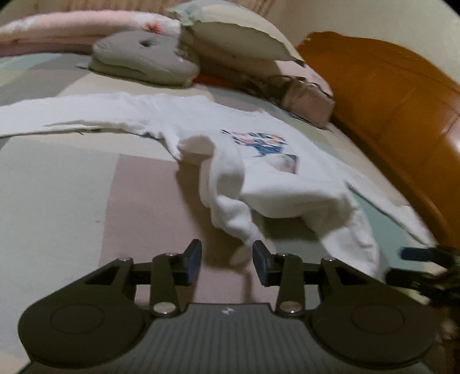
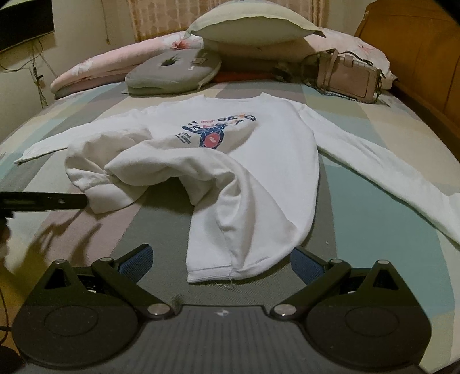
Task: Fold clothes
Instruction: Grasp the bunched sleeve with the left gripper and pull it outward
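A white sweatshirt lies on the patchwork bed, its near-left hem bunched. The left gripper is released, empty; the right gripper, spread wide, straddles the near hem without gripping.

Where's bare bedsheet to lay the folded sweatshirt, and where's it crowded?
Free: the sheet in front of the white sweatshirt, between its hem and the outstretched sleeve; also the pink and cream patch beside the bunched hem. Crowded: the head of the bed, with the grey cushion, pillows and pink handbag.
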Available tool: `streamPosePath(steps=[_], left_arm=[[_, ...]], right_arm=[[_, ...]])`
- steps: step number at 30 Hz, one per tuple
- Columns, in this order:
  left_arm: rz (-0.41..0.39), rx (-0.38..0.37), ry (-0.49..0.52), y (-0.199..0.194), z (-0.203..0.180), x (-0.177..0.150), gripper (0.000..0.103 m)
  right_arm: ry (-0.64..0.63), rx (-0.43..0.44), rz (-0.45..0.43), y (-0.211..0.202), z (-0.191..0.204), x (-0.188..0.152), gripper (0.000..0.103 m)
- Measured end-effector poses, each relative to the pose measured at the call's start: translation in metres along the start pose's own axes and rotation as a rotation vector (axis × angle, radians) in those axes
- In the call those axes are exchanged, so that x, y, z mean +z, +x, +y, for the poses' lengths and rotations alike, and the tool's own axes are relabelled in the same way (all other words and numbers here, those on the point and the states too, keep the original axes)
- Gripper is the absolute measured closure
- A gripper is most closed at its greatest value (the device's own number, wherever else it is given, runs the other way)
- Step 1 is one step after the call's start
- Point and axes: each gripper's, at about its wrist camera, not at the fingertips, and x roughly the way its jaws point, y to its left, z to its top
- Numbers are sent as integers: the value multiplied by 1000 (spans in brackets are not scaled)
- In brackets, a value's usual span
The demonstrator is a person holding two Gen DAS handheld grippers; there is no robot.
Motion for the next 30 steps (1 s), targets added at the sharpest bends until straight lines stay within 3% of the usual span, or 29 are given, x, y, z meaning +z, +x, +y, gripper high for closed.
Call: streamPosePath(steps=[6,7,8,21,25,30], left_arm=[[-5,-78,3,21,-8,1,71],[-16,-70,6,21,-9,2,93],[-23,-64,6,21,-9,2,101],[-41,4,39,-52,8,10,102],[-23,15,50,-70,10,4,102],[12,11,-7,-64,20,-4,99]], right_arm=[[30,-8,12,3,-7,-2,0],[38,-9,14,4,-9,-2,0],[45,-5,16,4,-9,-1,0],[175,83,7,3,-18,-4,1],[223,149,19,4,-19,-5,12],[278,188,45,7,-22,-10,12]])
